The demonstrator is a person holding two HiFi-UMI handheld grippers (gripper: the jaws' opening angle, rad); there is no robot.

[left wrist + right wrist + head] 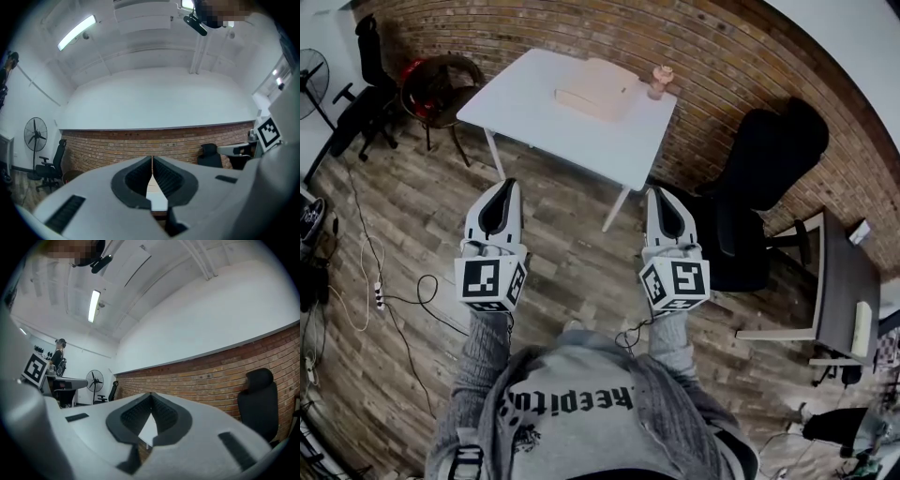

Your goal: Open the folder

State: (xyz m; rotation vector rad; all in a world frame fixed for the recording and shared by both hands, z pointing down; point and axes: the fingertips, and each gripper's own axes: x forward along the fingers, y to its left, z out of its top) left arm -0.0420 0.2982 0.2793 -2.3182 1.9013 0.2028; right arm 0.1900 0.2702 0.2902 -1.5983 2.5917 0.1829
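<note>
A pale peach folder (595,89) lies flat and closed on the white table (534,112) against the brick wall. I stand well back from the table, over the wooden floor. My left gripper (504,184) and right gripper (661,191) are held side by side in front of my chest and point toward the table. Both have their jaws together with nothing between them. In the left gripper view the left gripper (152,157) shows its pads meeting at the tip, and a strip of the white table (157,196) shows below them. The right gripper (151,393) looks the same in its own view.
A small pinkish object (660,82) stands at the table's right corner beside the folder. A black office chair (769,178) and a dark desk (846,281) are to the right. A round brown chair (441,89), a fan (309,70) and floor cables (380,300) are on the left.
</note>
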